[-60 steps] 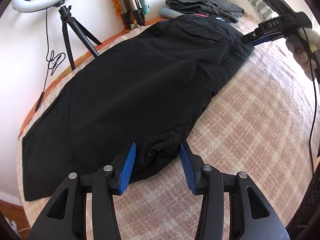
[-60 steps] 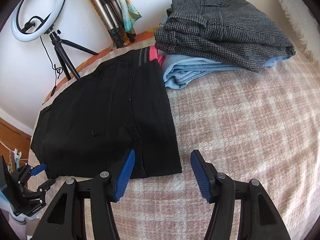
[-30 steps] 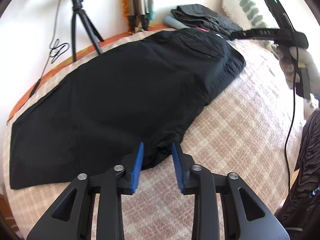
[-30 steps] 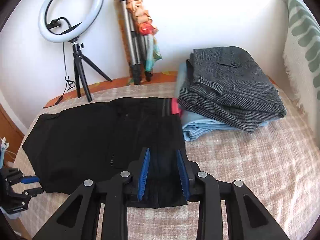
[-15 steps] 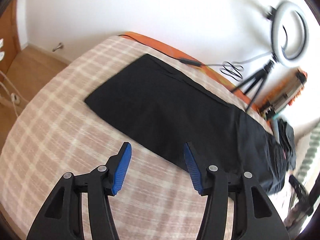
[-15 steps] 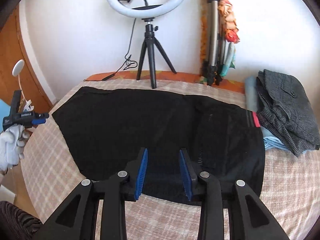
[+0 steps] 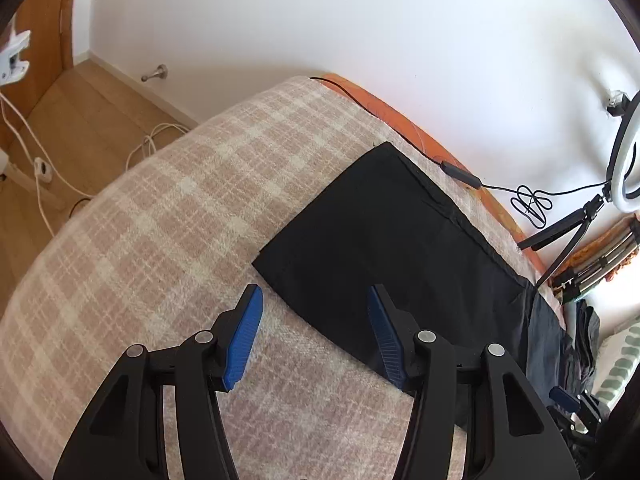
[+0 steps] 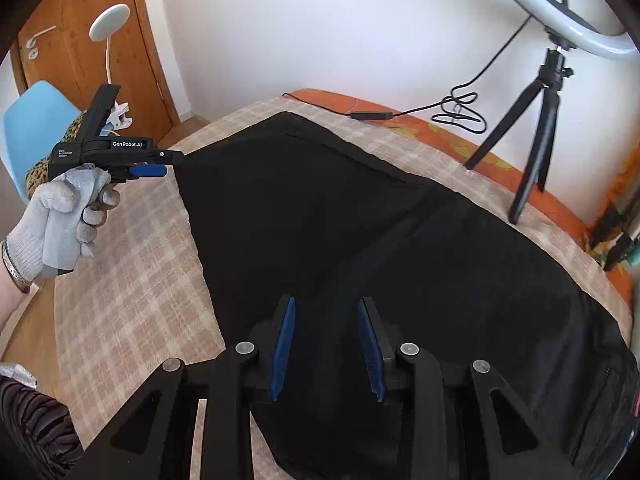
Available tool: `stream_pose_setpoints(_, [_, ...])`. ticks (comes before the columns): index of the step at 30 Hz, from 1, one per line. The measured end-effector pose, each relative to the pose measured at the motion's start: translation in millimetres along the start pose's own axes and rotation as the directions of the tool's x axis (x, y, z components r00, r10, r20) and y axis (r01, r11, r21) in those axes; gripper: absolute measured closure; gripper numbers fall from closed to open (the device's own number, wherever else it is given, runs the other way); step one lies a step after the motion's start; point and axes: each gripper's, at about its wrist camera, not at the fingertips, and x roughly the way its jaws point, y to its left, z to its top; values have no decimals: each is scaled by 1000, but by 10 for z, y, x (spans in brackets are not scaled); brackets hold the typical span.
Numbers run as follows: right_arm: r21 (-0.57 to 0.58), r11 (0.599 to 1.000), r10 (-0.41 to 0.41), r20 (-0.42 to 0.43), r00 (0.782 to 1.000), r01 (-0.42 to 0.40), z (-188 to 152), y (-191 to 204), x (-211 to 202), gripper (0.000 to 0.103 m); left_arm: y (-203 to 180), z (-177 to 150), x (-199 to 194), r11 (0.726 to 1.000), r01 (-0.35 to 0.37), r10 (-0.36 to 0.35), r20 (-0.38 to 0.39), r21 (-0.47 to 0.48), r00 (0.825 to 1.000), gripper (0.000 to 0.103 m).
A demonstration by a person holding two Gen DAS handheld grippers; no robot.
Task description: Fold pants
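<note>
The black pants point(image 7: 392, 248) lie flat along the plaid-covered bed point(image 7: 160, 220), hem end toward the foot. The left tool point(image 7: 316, 320) hangs over the hem's near corner, its blue pads apart, gripping nothing. The right tool point(image 8: 326, 344) hovers above the middle of the pants, jaws partly parted and empty.

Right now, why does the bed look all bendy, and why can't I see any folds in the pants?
Left wrist view: the fisheye lens bows the bed into a dome and darkens the corners. Both views: daylight makes the white wall bright, so the black pants show as a flat dark patch with creases barely visible. Right wrist view: the tripod looks slightly smeared.
</note>
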Motion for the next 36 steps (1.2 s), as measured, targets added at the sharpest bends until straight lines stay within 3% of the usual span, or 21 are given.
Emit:
stream_pose_setpoints(7, [65,997,54,-78,996,-49,208,19,484,69,4,48,167,1000,11,-12,12,26,1000,49])
stream_pose_setpoints(11, [61,998,31,-103,994,-24,299,22,583,69,-62,67,215,999,22,-23,39,36,999,49])
stream_pose_setpoints(13, [55,998,30,-119,992,-24,330,30,627,69,-102,74,225,999,7,-10,57,51,998,71])
stream_pose_setpoints(14, [54,998,32,-127,991,-26,354,32,648,69,-109,81,220,999,18,-21,66,51,998,88])
stream_pose_setpoints(15, [51,998,35,-133,991,-28,391,41,663,69,-119,86,205,998,40,-43,76,51,996,96])
stream_pose_setpoints(19, [78,994,81,-106,991,-73,679,29,608,69,-250,30,83,990,72,-90,150,120,985,97])
stream_pose_setpoints(23, [129,982,145,-55,988,-137,1145,25,627,63,-447,-63,14,971,59,-101,179,230,979,98])
stream_pose_setpoints(25, [150,974,178,-56,982,-168,1366,52,717,56,-514,-81,37,964,15,-64,176,265,982,98])
stream_pose_setpoints(28, [139,977,172,-52,984,-163,1626,178,858,56,-504,-53,60,956,-31,-19,167,291,986,98])
stream_pose_setpoints(29, [130,977,176,-53,983,-168,1684,240,903,56,-500,-30,69,949,-52,1,163,311,987,95])
stream_pose_setpoints(31, [128,975,188,-63,980,-179,1776,355,1008,56,-455,33,97,945,-73,27,146,320,989,75])
stream_pose_setpoints(32, [124,975,192,-67,979,-183,1793,404,1051,56,-418,73,99,947,-77,32,148,313,988,60])
stream_pose_setpoints(36, [114,977,190,-77,979,-180,1765,534,1134,56,-312,198,243,951,-89,61,103,295,993,42])
